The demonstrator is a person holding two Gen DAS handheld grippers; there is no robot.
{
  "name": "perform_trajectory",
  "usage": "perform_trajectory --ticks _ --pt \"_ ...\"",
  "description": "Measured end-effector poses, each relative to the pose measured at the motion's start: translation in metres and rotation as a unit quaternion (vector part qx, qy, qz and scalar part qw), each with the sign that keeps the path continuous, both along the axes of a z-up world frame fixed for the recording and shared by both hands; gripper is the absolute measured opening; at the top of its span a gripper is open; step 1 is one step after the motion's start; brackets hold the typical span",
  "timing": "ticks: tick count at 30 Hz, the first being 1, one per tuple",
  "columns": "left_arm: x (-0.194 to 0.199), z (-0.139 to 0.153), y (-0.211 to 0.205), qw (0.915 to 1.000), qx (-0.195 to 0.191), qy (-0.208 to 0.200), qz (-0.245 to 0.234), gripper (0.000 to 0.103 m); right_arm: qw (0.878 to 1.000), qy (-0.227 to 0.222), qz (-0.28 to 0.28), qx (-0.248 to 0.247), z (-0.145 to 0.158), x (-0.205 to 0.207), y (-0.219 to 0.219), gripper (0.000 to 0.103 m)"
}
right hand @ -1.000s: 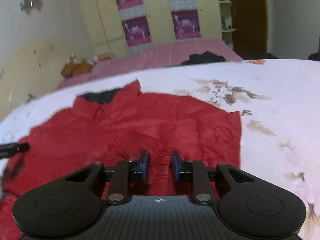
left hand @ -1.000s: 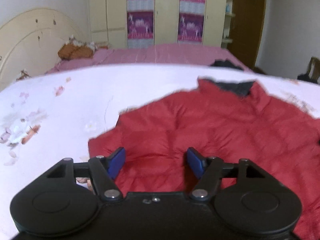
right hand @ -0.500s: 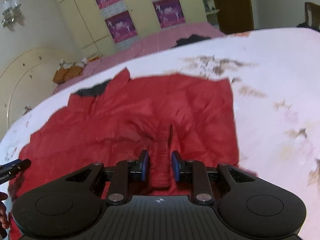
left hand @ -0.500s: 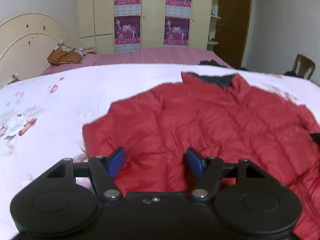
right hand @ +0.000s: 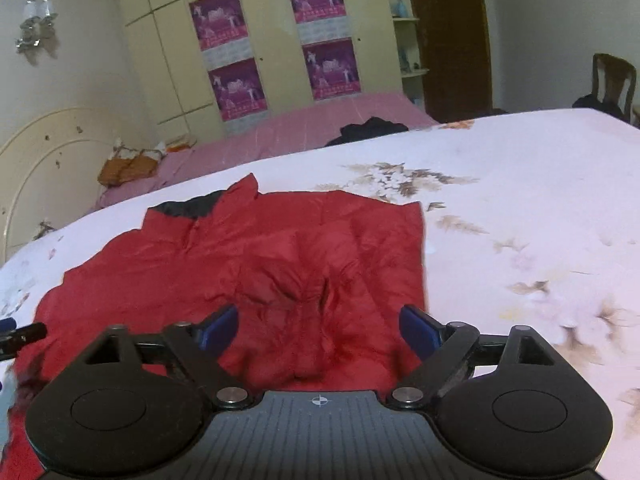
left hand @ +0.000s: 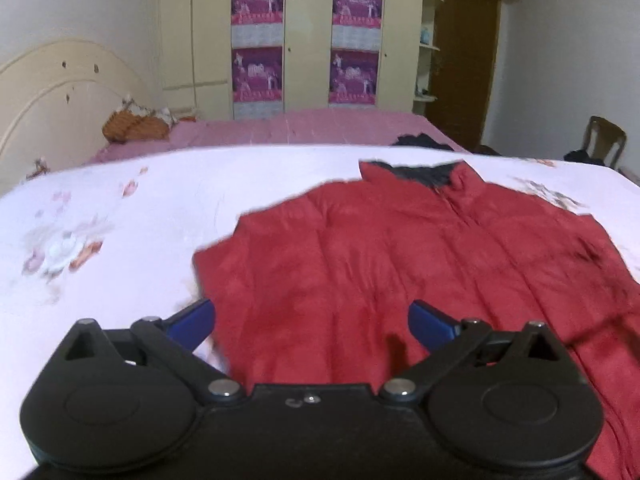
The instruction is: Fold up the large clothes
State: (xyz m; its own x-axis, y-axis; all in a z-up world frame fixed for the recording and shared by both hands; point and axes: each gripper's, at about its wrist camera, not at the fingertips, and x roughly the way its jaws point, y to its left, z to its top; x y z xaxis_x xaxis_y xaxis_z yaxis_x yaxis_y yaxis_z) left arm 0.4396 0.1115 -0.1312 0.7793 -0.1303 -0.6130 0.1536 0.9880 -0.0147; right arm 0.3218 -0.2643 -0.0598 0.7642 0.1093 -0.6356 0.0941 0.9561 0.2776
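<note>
Jacket (left hand: 400,264), red and quilted, is lying flat across the floral bedspread (left hand: 120,232), filling the centre and right of the left wrist frame, collar toward the top. Left gripper (left hand: 311,320) is hovering wide over its lower left edge, gripping nothing. Right gripper (right hand: 318,326) is likewise spreading wide above the jacket's straight right edge. Bare bedspread is stretching rightward. Wardrobe posters (right hand: 228,60) are showing no readable writing.

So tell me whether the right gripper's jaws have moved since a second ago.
Yes. The right gripper has opened: its jaws, then pinched on a fold of the red jacket, now stand wide apart over it.
</note>
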Motion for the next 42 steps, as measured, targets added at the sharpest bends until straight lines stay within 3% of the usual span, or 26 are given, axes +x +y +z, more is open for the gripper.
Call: perform_trajectory --ticks 2,5,6,10,14,23,25,26,27,32,34,35,38,40,42 --pt "-0.019 -0.002 0.011 0.9997 -0.009 0.022 0.0 0.092 1.0 0.01 0.006 0.012 0.002 -0.021 -0.014 0.086" --pt "-0.049 -0.006 0.031 0.9979 -0.025 0.06 0.002 0.077 0.999 0.037 0.015 0.028 -0.001 -0.056 -0.037 0.064" --pt "-0.062 -0.007 0.037 0.9971 -0.03 0.069 0.003 0.075 0.998 0.049 0.018 0.032 -0.004 -0.068 -0.045 0.061" --pt "-0.114 -0.014 0.058 0.9931 -0.051 0.105 0.017 0.071 0.994 0.079 0.019 0.069 -0.014 -0.11 -0.075 0.06" --pt "-0.161 -0.015 0.07 0.9877 -0.097 0.119 0.03 0.07 0.987 0.1 0.023 0.123 -0.025 -0.147 -0.1 0.06" --pt "-0.224 -0.013 0.061 0.9776 -0.147 0.144 0.044 0.061 0.97 0.095 0.07 0.212 -0.028 -0.206 -0.118 0.06" --pt "-0.237 -0.015 0.061 0.9733 -0.173 0.144 0.047 0.061 0.966 0.095 0.082 0.228 -0.027 -0.216 -0.117 0.059" --pt "-0.243 -0.015 0.062 0.9705 -0.188 0.143 0.048 0.061 0.964 0.096 0.086 0.233 -0.029 -0.221 -0.118 0.053" --pt "-0.248 -0.017 0.063 0.9662 -0.209 0.142 0.049 0.061 0.962 0.099 0.09 0.239 -0.03 -0.227 -0.118 0.045" --pt "-0.246 -0.03 0.071 0.9431 -0.298 0.139 0.052 0.06 0.942 0.1 0.103 0.304 -0.039 -0.23 -0.115 0.034" --pt "-0.238 -0.033 0.072 0.9388 -0.309 0.141 0.057 0.049 0.938 0.098 0.114 0.311 -0.042 -0.225 -0.109 0.027" --pt "-0.235 -0.033 0.07 0.9416 -0.298 0.143 0.061 0.01 0.939 0.1 0.117 0.307 -0.043 -0.222 -0.107 0.01" --pt "-0.247 -0.023 0.071 0.9419 -0.307 0.114 0.076 0.006 0.938 0.076 0.112 0.318 -0.034 -0.227 -0.115 0.007" --pt "-0.253 -0.019 0.065 0.9514 -0.278 0.11 0.074 0.006 0.942 0.067 0.113 0.31 -0.029 -0.232 -0.12 0.007" --pt "-0.247 -0.027 0.058 0.9554 -0.255 0.13 0.073 0.006 0.947 0.085 0.114 0.289 -0.034 -0.227 -0.117 0.007"
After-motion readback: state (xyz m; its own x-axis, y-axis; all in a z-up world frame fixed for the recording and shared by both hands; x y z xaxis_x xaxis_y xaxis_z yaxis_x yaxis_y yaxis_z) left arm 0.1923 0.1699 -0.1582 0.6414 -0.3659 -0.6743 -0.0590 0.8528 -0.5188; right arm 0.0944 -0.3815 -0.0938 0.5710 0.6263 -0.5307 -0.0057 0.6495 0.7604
